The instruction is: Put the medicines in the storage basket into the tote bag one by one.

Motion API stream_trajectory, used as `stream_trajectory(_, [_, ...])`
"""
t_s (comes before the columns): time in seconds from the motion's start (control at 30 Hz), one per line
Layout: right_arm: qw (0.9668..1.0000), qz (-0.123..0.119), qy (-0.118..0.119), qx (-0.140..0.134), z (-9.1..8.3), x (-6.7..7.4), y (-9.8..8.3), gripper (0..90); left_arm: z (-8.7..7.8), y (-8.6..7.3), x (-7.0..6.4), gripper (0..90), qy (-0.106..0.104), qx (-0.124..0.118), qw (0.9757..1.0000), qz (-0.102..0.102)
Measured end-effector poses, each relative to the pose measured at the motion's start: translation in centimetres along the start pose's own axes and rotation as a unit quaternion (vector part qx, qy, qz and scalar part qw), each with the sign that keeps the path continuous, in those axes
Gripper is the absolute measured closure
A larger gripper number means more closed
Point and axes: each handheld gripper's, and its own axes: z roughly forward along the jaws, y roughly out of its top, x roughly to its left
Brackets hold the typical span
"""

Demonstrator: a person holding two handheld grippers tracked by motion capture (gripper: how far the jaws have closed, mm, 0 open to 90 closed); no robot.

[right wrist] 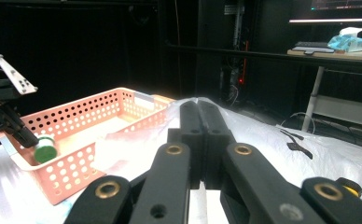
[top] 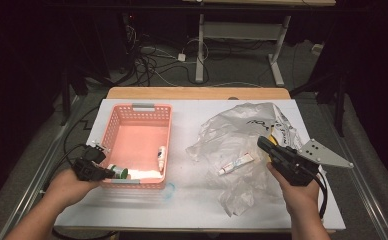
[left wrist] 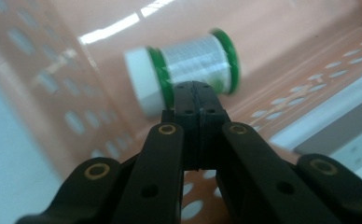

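The work in hand looks like moving small items out of a clear plastic bag (top: 242, 150) into a pink perforated basket (top: 113, 131). A spool of solder wire (top: 118, 172) with green flanges lies on its side in the basket's near left corner, and the left gripper (top: 103, 173) reaches over the basket's near rim just beside it. In the left gripper view its jaws are pressed together with nothing between them, and the spool (left wrist: 184, 70) lies free on the basket floor just past the tips, so that item seems to be delivered. A small white tube (top: 160, 156) already rests against the basket's right wall, with what looks like a pale flat packet (top: 144, 173) along its near wall.

Left to do, judging by the layout: a white tube with a red cap (top: 236, 164) lies in or on the crumpled bag at the table's right half, and a yellow thing (top: 270, 136), partly hidden, sits by the right gripper (top: 263, 143). That gripper hangs over the bag, clenched and empty, as the right gripper view shows.

In the way is mostly the bag itself: its loose folds cover or wrap the remaining tube, so a grasp may catch film instead. A small bluish ring or lid (top: 168, 190) lies on the white table cover (top: 192, 210) near the basket's near right corner, clear of both hands. Beyond the far edge are cables and desk legs on the floor
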Motion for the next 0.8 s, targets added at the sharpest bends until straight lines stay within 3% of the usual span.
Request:
stream_trajectory(0.03, [1.0, 0.0, 0.0, 0.0, 0.0, 0.0, 0.0, 90.0, -0.2, 0.3, 0.1, 88.1, 0.005, -0.003, 1.0, 0.002])
stream_trajectory(0.1, [1.0, 0.0, 0.001, 0.0, 0.0, 0.0, 0.0, 90.0, -0.7, 0.8, 0.5, 88.1, -0.009, -0.021, 0.9997, -0.005])
stream_trajectory(0.23, [1.0, -0.001, 0.0, -0.002, -0.1, 0.0, 0.1, 90.0, -1.8, 1.8, 0.6, 87.4, -0.018, -0.084, 0.9963, -0.007])
stream_trajectory(0.37, [1.0, 0.001, -0.002, -0.003, 0.0, 0.0, 0.1, 90.0, -2.2, 2.8, 0.9, 57.2, -0.017, -0.139, 0.9898, -0.029])
stream_trajectory(0.43, [1.0, 0.0, -0.001, -0.002, -0.1, 0.0, 0.1, 90.0, -1.8, 3.5, 0.9, 40.4, -0.016, -0.119, 0.9923, -0.03])
stream_trajectory(0.5, [1.0, 0.001, -0.001, -0.001, -0.1, 0.0, 0.1, 90.0, -1.5, 4.0, 0.7, 38.1, -0.006, -0.116, 0.993, -0.021])
stream_trajectory(0.57, [1.0, 0.001, -0.001, -0.003, -0.1, 0.0, 0.1, 90.0, -1.4, 4.3, 0.5, 34.4, -0.015, -0.129, 0.9912, -0.022])
stream_trajectory(0.67, [1.0, 0.0, -0.001, -0.004, -0.2, -0.1, 0.1, 90.0, -1.2, 4.7, 0.4, 15.6, -0.03, -0.142, 0.9891, -0.024])
stream_trajectory(0.77, [1.0, 0.002, -0.001, -0.002, -0.1, -0.2, 0.0, 90.0, -1.0, 5.2, 0.6, 7.0, -0.041, -0.14, 0.9888, -0.03])
stream_trajectory(0.8, [1.0, 0.001, -0.001, -0.001, -0.1, -0.2, 0.0, 90.0, -0.8, 5.3, 0.6, 1.9, -0.036, -0.138, 0.9892, -0.035])
